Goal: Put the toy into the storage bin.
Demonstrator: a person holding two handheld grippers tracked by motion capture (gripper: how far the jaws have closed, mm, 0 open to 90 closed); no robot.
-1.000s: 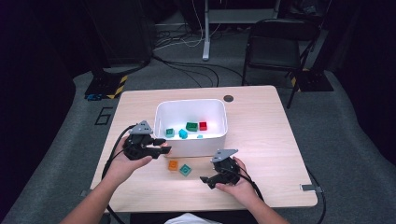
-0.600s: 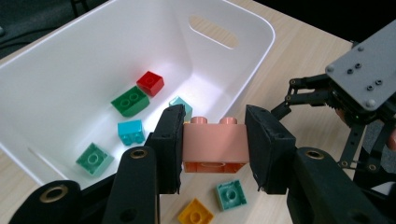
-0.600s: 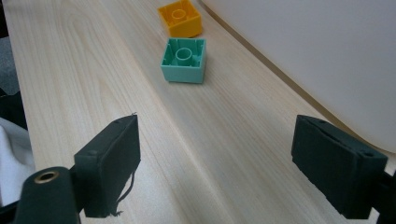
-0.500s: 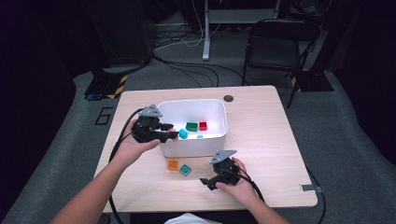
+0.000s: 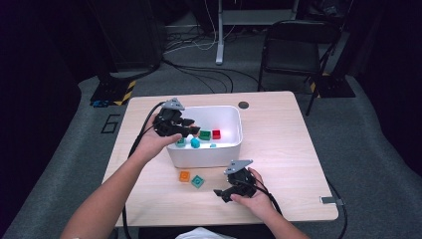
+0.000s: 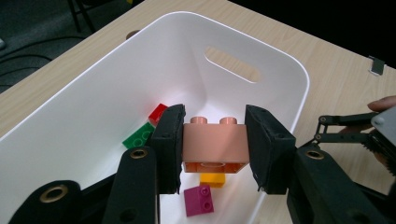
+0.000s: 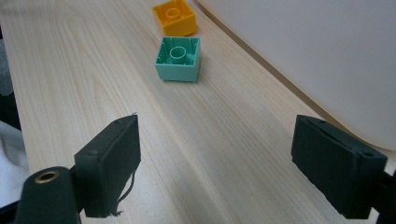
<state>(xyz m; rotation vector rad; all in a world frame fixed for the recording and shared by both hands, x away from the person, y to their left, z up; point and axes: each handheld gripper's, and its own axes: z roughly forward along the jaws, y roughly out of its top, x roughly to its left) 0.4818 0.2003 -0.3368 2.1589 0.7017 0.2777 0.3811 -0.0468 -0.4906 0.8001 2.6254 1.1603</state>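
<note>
My left gripper is shut on a peach two-stud brick and holds it above the inside of the white bin. In the high view the left gripper hangs over the bin's left end. Inside the bin lie red, green, magenta and yellow bricks. My right gripper stands open just above the tabletop, nothing between its pads. Ahead of it sit a teal brick and an orange brick, both studs down.
The bin's white wall runs along the right of the right gripper view. In the high view the orange brick and teal brick lie in front of the bin, left of the right gripper. A folding chair stands beyond the table.
My left hand has carried the brick up and to the right, from the table left of the bin to above the bin's left end. The right hand has stayed put.
</note>
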